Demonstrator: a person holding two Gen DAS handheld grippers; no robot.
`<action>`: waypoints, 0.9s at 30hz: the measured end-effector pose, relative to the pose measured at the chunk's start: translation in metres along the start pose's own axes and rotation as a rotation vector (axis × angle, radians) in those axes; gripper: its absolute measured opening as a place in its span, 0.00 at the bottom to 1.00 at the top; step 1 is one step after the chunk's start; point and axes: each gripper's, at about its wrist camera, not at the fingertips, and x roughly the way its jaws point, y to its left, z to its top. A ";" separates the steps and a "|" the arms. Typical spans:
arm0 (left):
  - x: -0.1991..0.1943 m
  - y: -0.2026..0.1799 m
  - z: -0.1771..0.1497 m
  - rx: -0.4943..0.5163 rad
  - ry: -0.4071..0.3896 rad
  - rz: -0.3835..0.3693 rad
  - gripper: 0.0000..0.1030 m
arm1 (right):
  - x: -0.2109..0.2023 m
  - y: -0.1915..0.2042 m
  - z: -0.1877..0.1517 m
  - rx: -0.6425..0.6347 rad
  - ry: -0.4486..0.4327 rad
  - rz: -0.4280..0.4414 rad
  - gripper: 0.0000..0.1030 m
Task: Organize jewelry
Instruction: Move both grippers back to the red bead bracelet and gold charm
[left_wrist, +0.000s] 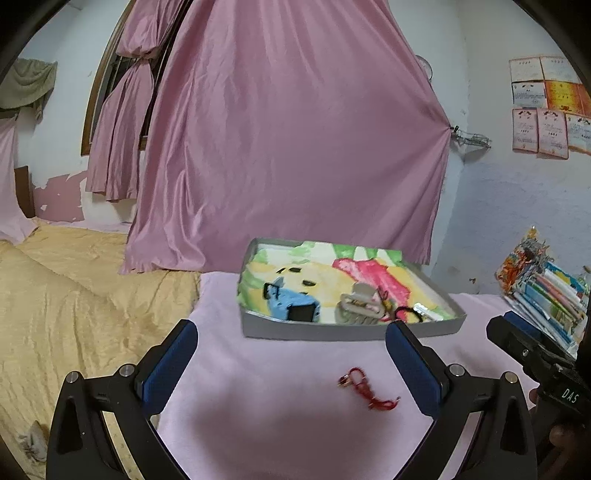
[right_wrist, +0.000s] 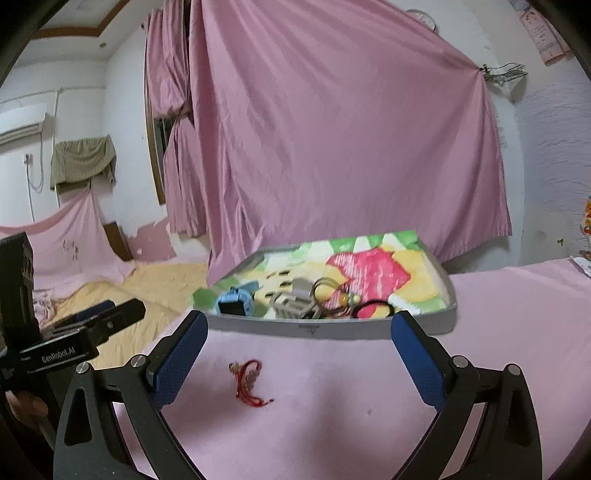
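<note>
Curtains (left_wrist: 288, 147) of pink cloth fill the back of both views, hanging down behind the table. Left of the table lies a bed with a yellow cover (left_wrist: 74, 295); on the right, a pile of books (left_wrist: 546, 295) rests by the white wall. The table itself wears a pink cloth (left_wrist: 258, 387). On its far part sits a shallow grey tray (left_wrist: 332, 330) lined with a bright printed sheet, holding a blue watch (right_wrist: 231, 304), a beige strap (left_wrist: 360, 304) and a black loop (left_wrist: 408, 314), all crowded toward the near wall. A red cord bracelet (left_wrist: 365, 391) lies alone on the cloth, in front of the tray and apart from it. The left gripper (left_wrist: 291, 354) stands spread wide, empty, with the bracelet low between its fingers but untouched. The right gripper (right_wrist: 299, 354) is likewise spread wide and empty, with the bracelet just inside its left finger.
</note>
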 end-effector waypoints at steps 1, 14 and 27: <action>0.001 0.002 -0.001 0.001 0.004 0.003 0.99 | 0.002 0.001 -0.002 -0.003 0.017 0.001 0.95; 0.024 0.015 -0.011 0.011 0.109 0.051 0.99 | 0.051 0.014 -0.015 -0.061 0.298 0.009 0.95; 0.059 0.022 -0.018 0.032 0.299 0.094 0.99 | 0.091 0.039 -0.023 -0.226 0.491 0.008 0.94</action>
